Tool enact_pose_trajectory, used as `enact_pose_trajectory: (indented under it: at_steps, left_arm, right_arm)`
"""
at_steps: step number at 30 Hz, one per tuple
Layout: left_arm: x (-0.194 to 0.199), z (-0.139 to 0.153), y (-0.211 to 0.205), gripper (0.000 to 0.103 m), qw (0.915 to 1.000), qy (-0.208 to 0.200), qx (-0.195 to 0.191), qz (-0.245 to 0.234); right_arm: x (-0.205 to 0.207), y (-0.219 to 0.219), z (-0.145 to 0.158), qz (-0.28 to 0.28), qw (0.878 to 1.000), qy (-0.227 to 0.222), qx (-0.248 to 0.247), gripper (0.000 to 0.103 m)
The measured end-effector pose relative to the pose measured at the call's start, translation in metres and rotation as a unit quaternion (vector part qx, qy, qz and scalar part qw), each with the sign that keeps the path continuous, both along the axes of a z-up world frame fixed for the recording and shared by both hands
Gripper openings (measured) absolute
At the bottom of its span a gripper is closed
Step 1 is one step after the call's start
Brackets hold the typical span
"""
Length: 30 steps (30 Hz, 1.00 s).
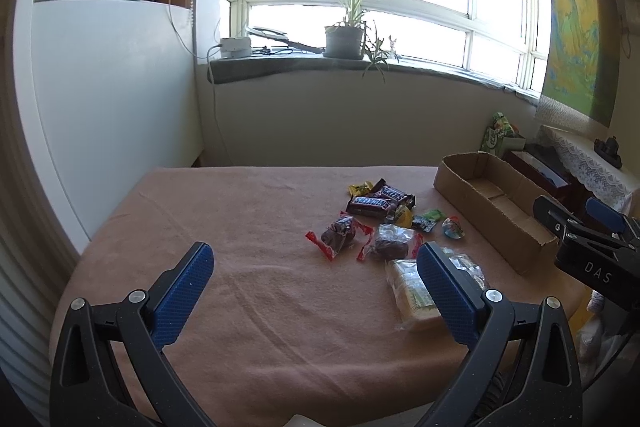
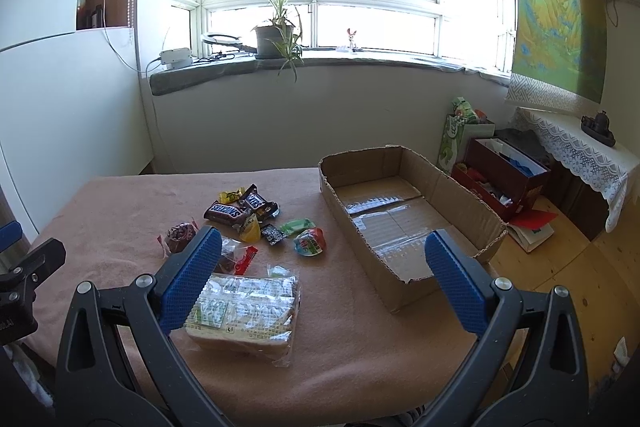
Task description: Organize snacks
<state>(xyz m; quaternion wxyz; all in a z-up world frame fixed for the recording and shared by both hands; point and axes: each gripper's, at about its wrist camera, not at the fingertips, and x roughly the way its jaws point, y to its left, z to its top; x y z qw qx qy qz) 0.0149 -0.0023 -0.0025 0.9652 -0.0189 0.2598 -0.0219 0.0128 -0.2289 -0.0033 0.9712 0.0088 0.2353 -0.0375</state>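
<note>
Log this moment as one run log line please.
stage: start | left gripper: open, unloaded | right gripper: open, unloaded | cardboard box: empty | snacks: on table

Each hand-held gripper, left point(image 1: 314, 269) and right point(image 2: 322, 259), was built of black speckled arms, joined by silver screws and tipped with blue textured pads point(image 2: 188, 281); white "DAS" lettering was seen.

Open, shallow brown cardboard box point(image 2: 408, 215), empty, long side running away along the right of the pink-clothed surface point(image 2: 120, 203). Left of it, loose snacks: two dark brown Snickers bars point(image 2: 228, 211) overlapping at the far end, small yellow point(image 2: 251, 228), black point(image 2: 273, 234) and green point(image 2: 295, 225) sweets just beside, round red-and-green jelly cup point(image 2: 310, 242). Nearest, clear-wrapped pale sliced bread pack point(image 2: 244, 311), lying flat.
</note>
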Motion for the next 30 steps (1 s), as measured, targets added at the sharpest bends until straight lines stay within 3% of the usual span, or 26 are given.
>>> enact_pose_trajectory:
  at_steps: [30]
  left_arm:
    - [0.0015, -0.0013, 0.0001, 0.101, 0.9999, 0.004, -0.008, -0.007]
  right_arm:
    - [0.0011, 0.0050, -0.0007, 0.005, 1.000, 0.005, -0.003, 0.103]
